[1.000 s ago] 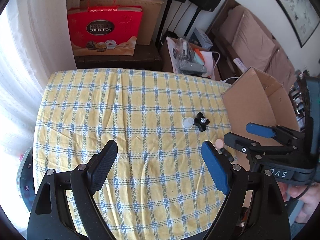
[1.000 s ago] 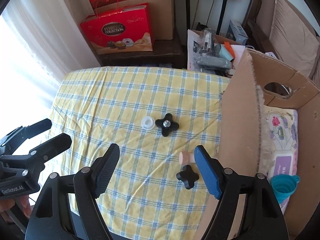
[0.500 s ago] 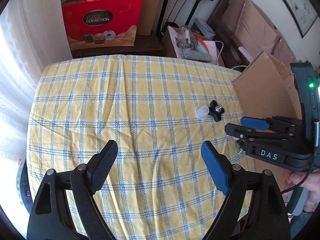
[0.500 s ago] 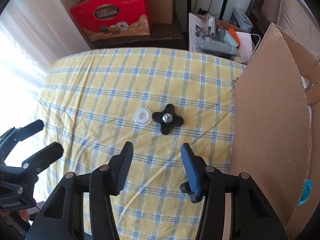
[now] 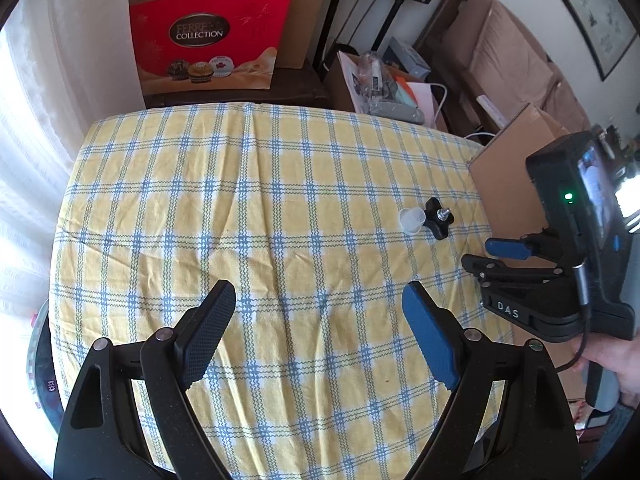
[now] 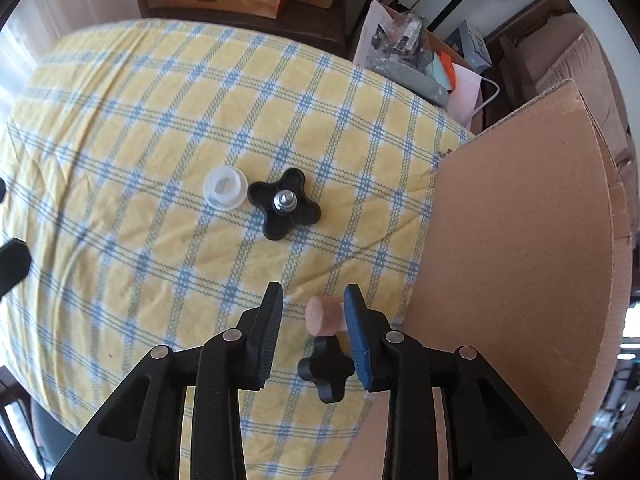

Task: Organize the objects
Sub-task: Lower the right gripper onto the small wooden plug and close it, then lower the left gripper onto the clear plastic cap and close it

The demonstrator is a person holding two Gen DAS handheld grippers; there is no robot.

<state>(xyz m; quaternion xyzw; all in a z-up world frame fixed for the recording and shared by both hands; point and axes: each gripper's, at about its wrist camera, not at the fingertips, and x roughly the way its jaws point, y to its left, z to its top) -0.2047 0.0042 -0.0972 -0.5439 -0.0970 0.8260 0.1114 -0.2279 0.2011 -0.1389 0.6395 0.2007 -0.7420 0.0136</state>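
Two hand-held grippers over a yellow-and-blue checked tablecloth [image 5: 256, 208]. Left gripper [image 5: 320, 332]: jaws spread wide, holding nothing, above bare cloth. Right gripper [image 6: 314, 330]: jaws narrowed but not closed, bracketing a wooden peg [image 6: 325, 316] and a black knob [image 6: 326, 368] lying near the cloth's right edge; blue pad at the peg's side, contact uncertain. Just right: cardboard box [image 6: 520, 260]. Farther: black star knob with metal stud [image 6: 285, 204], touching a white cap [image 6: 224, 187] on its left. Far: red gift bag [image 5: 208, 36].
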